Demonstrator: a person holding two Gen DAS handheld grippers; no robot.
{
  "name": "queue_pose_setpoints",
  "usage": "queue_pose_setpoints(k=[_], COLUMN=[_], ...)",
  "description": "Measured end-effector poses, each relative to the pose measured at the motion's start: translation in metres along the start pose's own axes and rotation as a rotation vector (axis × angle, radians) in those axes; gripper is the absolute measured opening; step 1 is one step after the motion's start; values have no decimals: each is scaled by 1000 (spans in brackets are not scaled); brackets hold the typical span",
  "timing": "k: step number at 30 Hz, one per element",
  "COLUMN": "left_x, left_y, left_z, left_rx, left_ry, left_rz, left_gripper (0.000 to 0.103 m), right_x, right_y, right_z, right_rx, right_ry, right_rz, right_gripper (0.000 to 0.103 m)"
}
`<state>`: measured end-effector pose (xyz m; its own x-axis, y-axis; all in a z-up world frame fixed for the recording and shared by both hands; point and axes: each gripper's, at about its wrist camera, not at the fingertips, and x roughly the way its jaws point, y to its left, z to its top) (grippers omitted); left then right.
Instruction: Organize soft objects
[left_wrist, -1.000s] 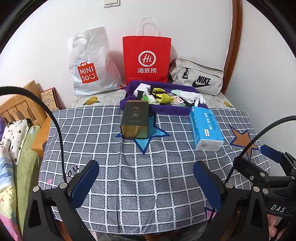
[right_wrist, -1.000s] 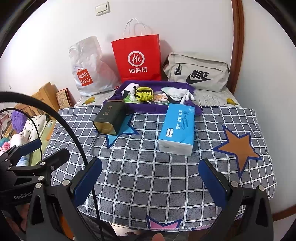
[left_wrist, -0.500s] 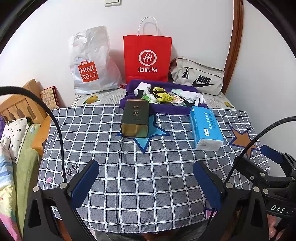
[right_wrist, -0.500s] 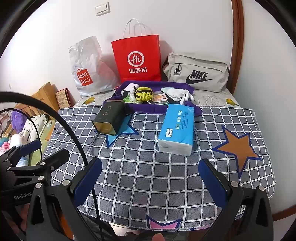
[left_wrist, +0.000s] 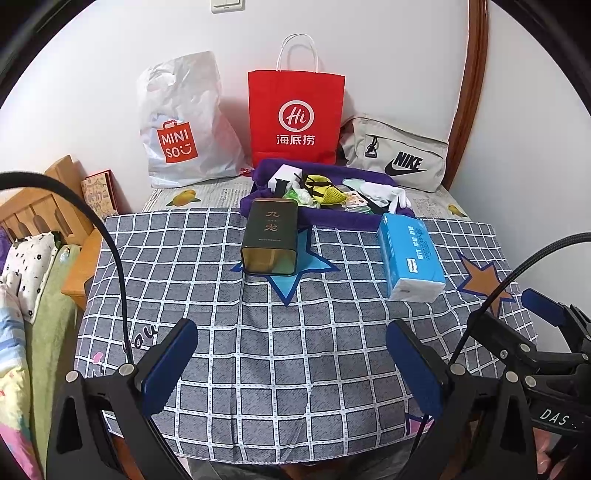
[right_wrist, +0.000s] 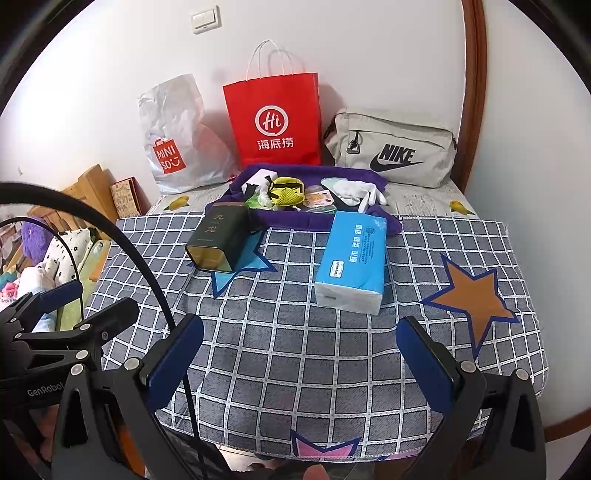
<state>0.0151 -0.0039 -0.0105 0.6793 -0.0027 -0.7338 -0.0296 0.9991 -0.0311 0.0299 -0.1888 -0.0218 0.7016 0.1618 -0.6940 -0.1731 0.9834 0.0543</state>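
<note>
A blue tissue pack (left_wrist: 409, 254) (right_wrist: 352, 260) lies on the grey checked cloth (left_wrist: 280, 339) (right_wrist: 295, 350). A dark green tin (left_wrist: 271, 236) (right_wrist: 219, 236) lies on its side to its left. Behind them a purple cloth tray (left_wrist: 332, 218) (right_wrist: 295, 219) holds a yellow mesh pouch (left_wrist: 328, 192) (right_wrist: 286, 192), white gloves (left_wrist: 388, 194) (right_wrist: 358, 190) and small packets. My left gripper (left_wrist: 291, 365) is open and empty above the cloth's near edge. My right gripper (right_wrist: 301, 363) is open and empty too, nearer the tissue pack.
A white MINISO bag (left_wrist: 181, 122), a red paper bag (left_wrist: 295, 118) and a grey Nike bag (left_wrist: 397, 158) stand against the back wall. A wooden bed frame (left_wrist: 33, 210) and bedding lie to the left. A white wall is on the right.
Almost nothing has changed. The left wrist view has drifted very slightly; both grippers stay open and the objects stay in place.
</note>
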Motion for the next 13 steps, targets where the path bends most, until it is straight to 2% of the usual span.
queue_pose_setpoints(k=[13], left_x=[1], left_y=[-2], left_z=[0], left_rx=[6], left_ry=[-3], left_rz=[15], left_gripper=[103], right_x=[1], right_y=[-1], right_z=[0], right_rx=[-2], right_ry=[2], right_rz=[-2], right_gripper=[102])
